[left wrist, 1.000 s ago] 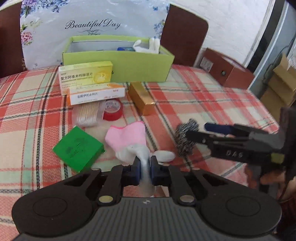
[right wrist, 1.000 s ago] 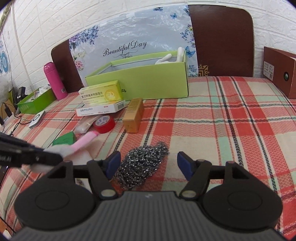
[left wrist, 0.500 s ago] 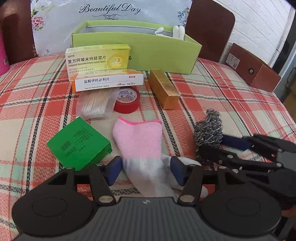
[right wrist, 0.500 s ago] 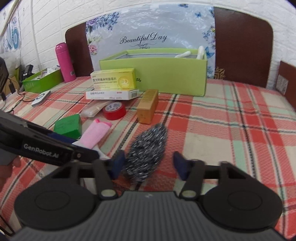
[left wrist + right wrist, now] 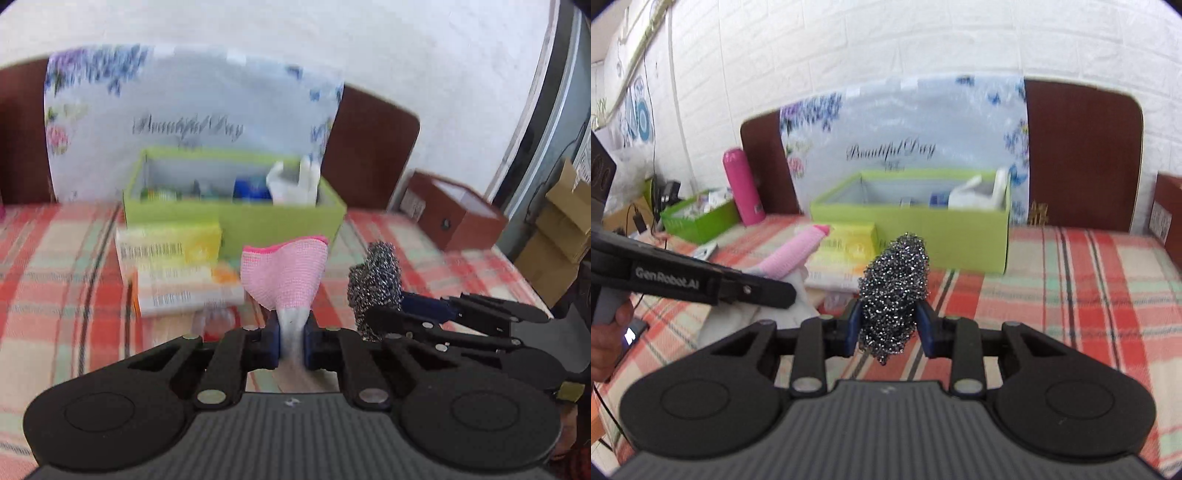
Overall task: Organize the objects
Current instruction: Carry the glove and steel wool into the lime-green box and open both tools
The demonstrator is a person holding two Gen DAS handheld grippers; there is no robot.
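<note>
The left gripper [image 5: 291, 341] has its jaws nipped tight on the white toe end of the sock [image 5: 286, 271], so the pink cuff stands up clear of the plaid cloth [image 5: 55, 258], pinched narrow, I judge, because limp fabric slips from a looser hold. Just right of it, the right gripper [image 5: 888, 325] is closing on the steel scourer [image 5: 894, 288], whose springy bulk fills the gap between the pads and keeps them moderately apart. Both loads point toward the far green box [image 5: 912, 229], already part filled, which is probably where they belong; the medicine boxes [image 5: 170, 247] lie in front of it.
</note>
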